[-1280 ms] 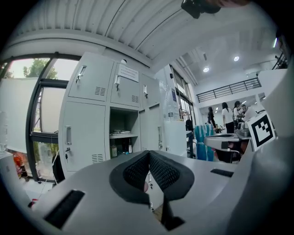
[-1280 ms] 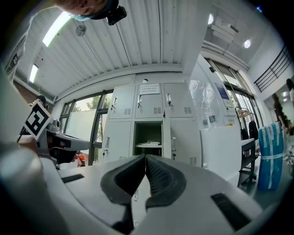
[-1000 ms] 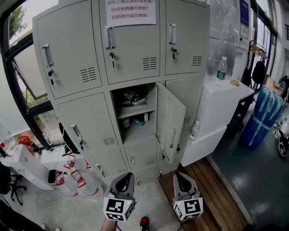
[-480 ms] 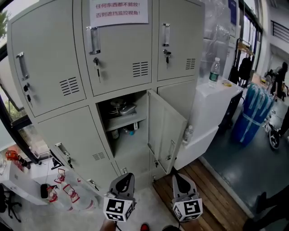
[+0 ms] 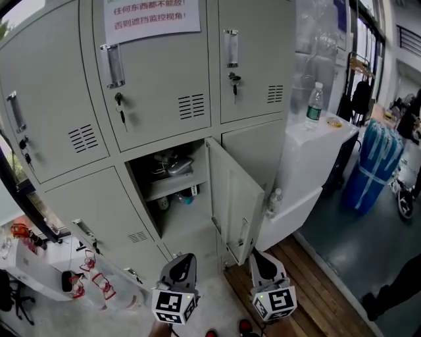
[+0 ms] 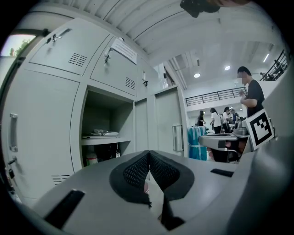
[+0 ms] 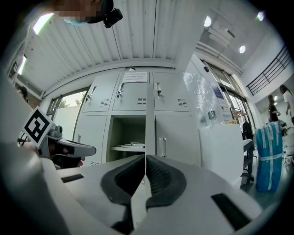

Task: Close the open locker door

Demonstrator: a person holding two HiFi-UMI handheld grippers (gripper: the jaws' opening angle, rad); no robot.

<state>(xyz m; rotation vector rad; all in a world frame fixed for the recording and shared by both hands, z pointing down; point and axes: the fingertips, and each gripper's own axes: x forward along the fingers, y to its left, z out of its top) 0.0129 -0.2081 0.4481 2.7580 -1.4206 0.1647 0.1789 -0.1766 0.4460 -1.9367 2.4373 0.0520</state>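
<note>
The locker door is standing swung out at the right of its open compartment. Below it and apart from it, the left hand-held gripper and the right hand-held gripper are pointing toward it, jaws pressed together, gripping nothing.

Pale grey locker door, white notice with red print, blue wrapped bundle

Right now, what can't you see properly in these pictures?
- Shelf items: head view, too small and dark to name.
- Paper notice: head view, the top edge cuts it off, and the print is too small.
- Bottom locker: head view, the left gripper covers its lower part.
</note>
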